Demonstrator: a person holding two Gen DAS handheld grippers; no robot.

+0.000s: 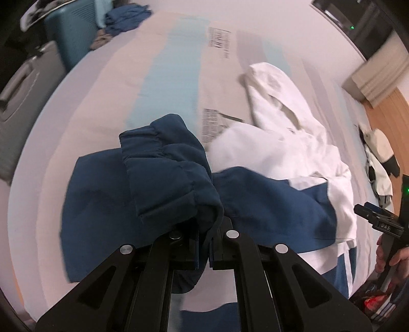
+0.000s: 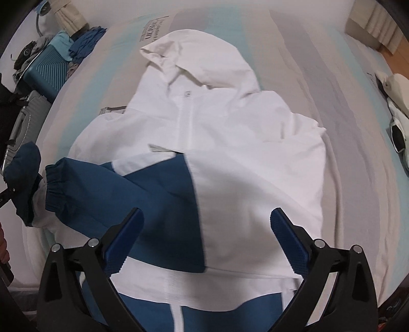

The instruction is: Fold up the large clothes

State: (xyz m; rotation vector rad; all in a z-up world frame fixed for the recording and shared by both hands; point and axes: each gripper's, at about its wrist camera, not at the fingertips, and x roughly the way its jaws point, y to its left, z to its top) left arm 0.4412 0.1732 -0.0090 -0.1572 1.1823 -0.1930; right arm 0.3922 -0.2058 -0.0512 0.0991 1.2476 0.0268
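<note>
A white and dark blue hooded jacket (image 2: 217,132) lies spread, hood away from me, on flattened cardboard (image 2: 153,28). My left gripper (image 1: 207,242) is shut on the jacket's blue sleeve (image 1: 166,173) near its elastic cuff, and the cloth bunches over the fingertips and hides them. In the right wrist view that held sleeve end (image 2: 23,173) hangs at the far left, beside a second blue cuff (image 2: 53,189) resting on the jacket. My right gripper (image 2: 207,229) hovers open over the jacket's lower front, blue pads (image 2: 125,237) wide apart with nothing between them. It also shows at the left wrist view's right edge, held by a hand (image 1: 391,258).
The cardboard lies on a pale bed sheet (image 1: 33,178). A teal suitcase (image 1: 74,38) and a grey one (image 1: 23,97) stand beyond the far left edge, with a pile of blue clothes (image 1: 125,18). Another light garment (image 1: 378,163) lies at the right, near the wood floor (image 1: 391,109).
</note>
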